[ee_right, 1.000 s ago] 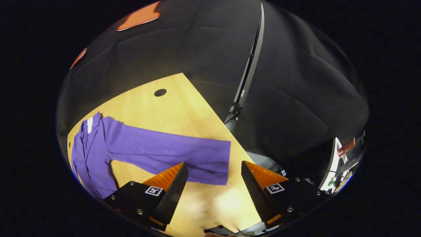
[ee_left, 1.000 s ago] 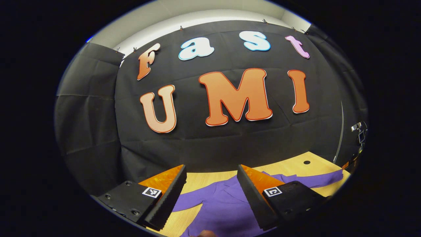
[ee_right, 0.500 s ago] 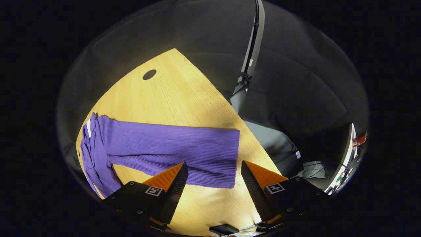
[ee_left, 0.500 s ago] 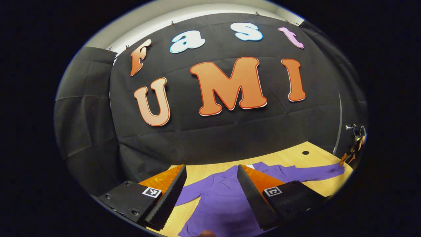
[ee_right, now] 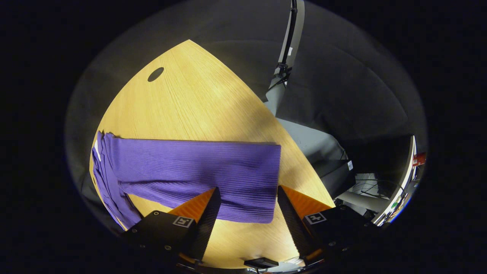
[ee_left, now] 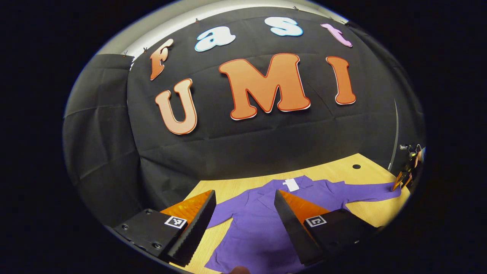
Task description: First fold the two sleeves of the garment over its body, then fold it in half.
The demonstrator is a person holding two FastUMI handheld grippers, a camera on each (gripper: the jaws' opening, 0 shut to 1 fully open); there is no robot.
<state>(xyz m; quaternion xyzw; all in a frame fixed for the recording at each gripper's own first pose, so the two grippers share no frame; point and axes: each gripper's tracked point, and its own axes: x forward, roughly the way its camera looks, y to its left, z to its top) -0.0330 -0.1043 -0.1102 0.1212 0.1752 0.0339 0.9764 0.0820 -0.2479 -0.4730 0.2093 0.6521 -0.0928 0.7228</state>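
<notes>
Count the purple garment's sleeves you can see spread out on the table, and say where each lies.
2. One sleeve runs out behind the left gripper; the other sleeve stretches across the table, its cuff between the right gripper fingers.

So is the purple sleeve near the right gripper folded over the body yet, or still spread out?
Spread out. The sleeve lies straight and flat on the table, extending away from the body; the right gripper is open at its cuff.
</notes>
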